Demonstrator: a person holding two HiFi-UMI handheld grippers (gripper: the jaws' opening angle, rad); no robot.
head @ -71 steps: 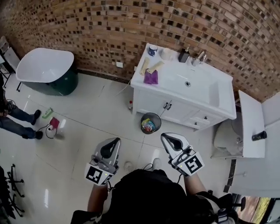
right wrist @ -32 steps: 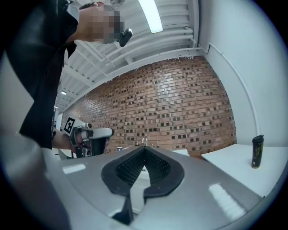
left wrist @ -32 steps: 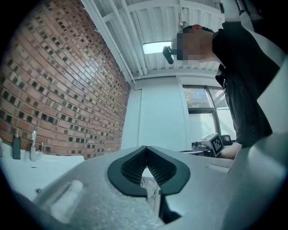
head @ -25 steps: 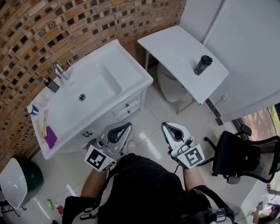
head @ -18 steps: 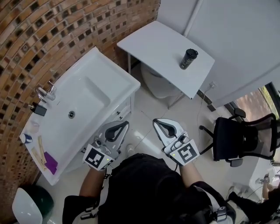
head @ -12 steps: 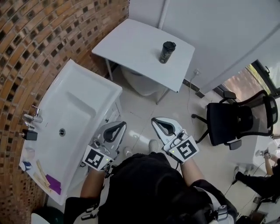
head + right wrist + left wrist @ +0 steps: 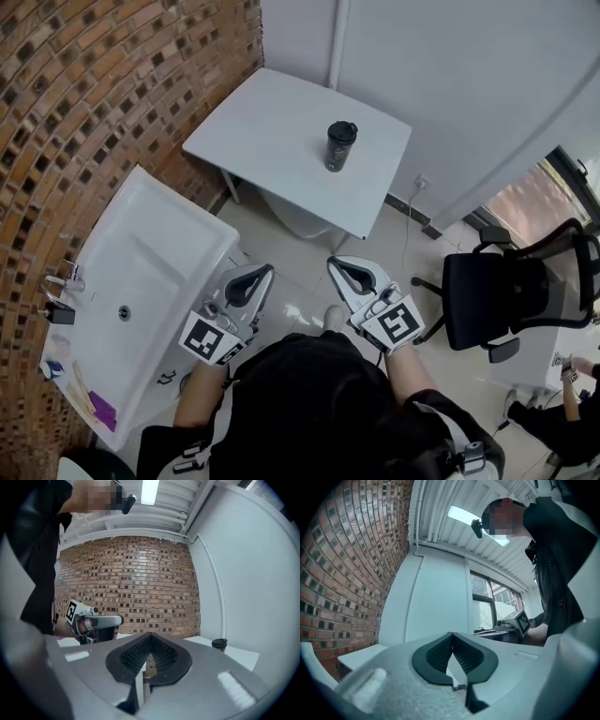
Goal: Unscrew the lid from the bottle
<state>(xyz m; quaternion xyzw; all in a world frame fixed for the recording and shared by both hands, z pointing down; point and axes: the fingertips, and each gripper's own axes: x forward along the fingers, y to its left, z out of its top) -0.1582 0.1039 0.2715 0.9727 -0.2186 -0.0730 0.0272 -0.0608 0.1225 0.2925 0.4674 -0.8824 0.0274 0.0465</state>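
A dark bottle point(image 7: 339, 146) with a black lid stands upright on a white table point(image 7: 281, 131) against the pale wall. In the right gripper view the bottle point(image 7: 219, 644) shows small at the far right on the white table point(image 7: 236, 656). My left gripper point(image 7: 260, 271) and right gripper point(image 7: 334, 263) are held side by side near my body, well short of the table. Both are shut with nothing between the jaws. The left gripper view shows the shut left gripper point(image 7: 452, 637) and a corner of the table point(image 7: 358, 655), not the bottle.
A white washbasin cabinet point(image 7: 159, 244) with a tap point(image 7: 58, 281) stands at the left along the brick wall point(image 7: 112, 84). A black office chair point(image 7: 492, 291) is at the right. A toilet point(image 7: 286, 220) sits under the table.
The view has swung round from the washbasin toward the white table, so the bottle now lies ahead of me near the middle. Both grippers stay shut and empty in front of my body.
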